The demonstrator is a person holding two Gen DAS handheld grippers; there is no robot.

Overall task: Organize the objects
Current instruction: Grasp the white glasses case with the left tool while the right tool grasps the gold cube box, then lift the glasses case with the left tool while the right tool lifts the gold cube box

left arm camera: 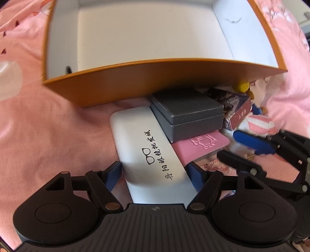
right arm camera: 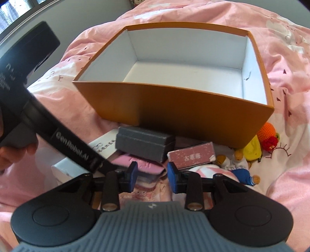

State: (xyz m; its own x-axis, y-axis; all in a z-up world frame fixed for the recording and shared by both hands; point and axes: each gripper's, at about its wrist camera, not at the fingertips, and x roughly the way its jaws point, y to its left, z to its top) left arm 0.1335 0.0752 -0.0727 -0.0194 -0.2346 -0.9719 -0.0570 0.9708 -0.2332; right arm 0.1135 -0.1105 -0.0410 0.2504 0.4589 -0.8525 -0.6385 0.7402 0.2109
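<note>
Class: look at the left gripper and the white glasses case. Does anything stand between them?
Nothing visible does. The left gripper is open and already straddles the near end of the white glasses case, with one finger on each side; the grey box lies beside it.

Home bedroom, pink floral bedding [right arm camera: 286,81], window [right arm camera: 17,11], plush toys [right arm camera: 251,147]

Pink bedspread [right arm camera: 286,81] (floral), window [right arm camera: 17,9]
</note>
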